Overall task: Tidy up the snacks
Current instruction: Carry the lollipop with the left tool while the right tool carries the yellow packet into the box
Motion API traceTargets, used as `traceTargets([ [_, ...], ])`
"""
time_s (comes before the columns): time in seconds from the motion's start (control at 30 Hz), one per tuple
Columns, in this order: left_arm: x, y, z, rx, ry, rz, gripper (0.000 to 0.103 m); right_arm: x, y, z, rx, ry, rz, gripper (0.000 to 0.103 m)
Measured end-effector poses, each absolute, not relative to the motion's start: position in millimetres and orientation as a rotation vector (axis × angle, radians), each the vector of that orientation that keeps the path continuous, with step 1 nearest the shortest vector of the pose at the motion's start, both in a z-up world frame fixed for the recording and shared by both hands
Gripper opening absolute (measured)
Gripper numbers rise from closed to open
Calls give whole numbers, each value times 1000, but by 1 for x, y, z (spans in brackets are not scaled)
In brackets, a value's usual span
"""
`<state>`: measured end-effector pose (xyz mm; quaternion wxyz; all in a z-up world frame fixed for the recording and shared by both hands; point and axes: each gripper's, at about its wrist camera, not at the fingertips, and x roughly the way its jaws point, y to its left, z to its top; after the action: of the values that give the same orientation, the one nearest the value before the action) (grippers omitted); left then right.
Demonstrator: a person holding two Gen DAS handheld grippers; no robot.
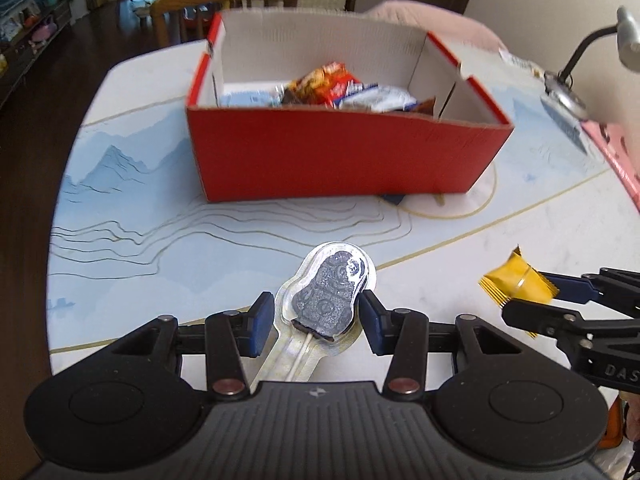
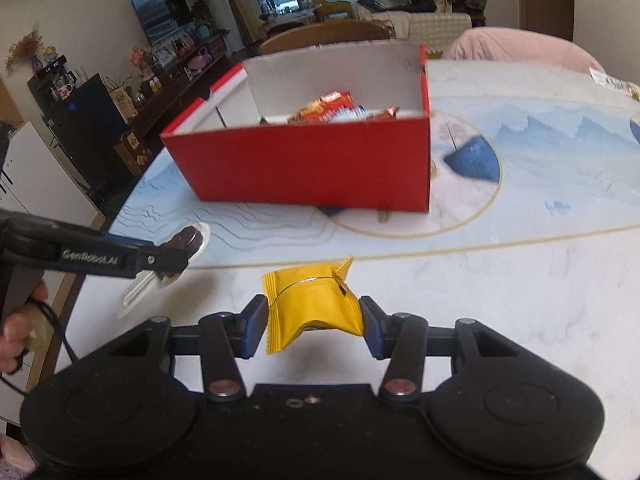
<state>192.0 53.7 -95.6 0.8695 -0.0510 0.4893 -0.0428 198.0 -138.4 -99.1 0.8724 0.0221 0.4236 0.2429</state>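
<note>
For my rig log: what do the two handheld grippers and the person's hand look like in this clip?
Both are matte black linkage grippers with blue finger pads and coppery pivot screws. The left gripper reads "GenRobot.AI" in white on its side; the right gripper shows partial letters "DAS". A bare hand grips the left handle, with a black cable alongside.

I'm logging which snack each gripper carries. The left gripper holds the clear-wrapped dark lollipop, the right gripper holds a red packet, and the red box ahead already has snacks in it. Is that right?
Not quite: the right gripper holds a yellow packet, not a red one, as the right wrist view shows. The left gripper does hold the clear-wrapped dark lollipop, and the red box already has snacks in it.
</note>
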Motion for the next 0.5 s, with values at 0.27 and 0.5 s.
traceTargets([
  [0.27, 187, 57, -58, -118, 960, -61, 45, 208, -134, -62, 26, 793, 515, 48],
  [0.5, 194, 59, -34, -115, 921, -45, 45, 228, -126, -44, 4, 749, 529, 48],
])
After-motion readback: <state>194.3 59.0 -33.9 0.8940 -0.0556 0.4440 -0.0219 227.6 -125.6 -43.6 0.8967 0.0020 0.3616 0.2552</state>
